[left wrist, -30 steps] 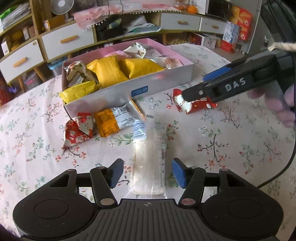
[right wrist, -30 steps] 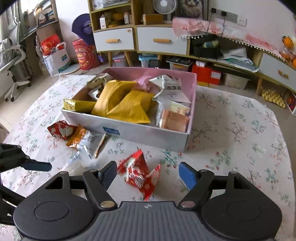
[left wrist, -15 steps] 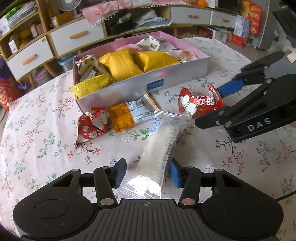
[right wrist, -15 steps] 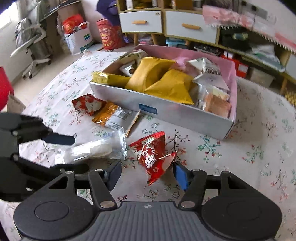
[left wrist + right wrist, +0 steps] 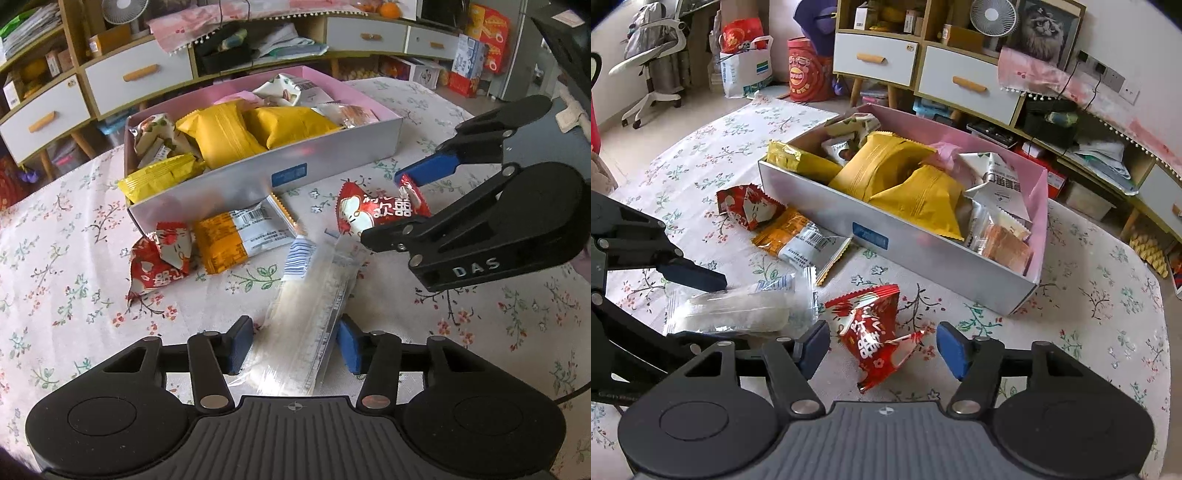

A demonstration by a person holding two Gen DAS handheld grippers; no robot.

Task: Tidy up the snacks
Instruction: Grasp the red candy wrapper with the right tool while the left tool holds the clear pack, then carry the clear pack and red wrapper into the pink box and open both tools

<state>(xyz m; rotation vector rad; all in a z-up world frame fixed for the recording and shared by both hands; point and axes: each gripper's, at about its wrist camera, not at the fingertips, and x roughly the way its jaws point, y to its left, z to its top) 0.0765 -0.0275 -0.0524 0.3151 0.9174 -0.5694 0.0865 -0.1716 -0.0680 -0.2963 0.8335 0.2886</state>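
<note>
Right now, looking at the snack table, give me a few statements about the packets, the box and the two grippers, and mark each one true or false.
1. The clear packet lies between the left gripper's fingers. True.
2. The box is empty. False: it holds yellow packets and other snacks.
3. The right gripper straddles a red packet on the tablecloth. True; its jaws have just been closing, and a gap still shows at the right pad.
4. The orange packet lies inside the box. False: it lies on the tablecloth in front of it.
5. Only one red packet lies outside the box. False: a second red packet lies beside the orange one.
</note>
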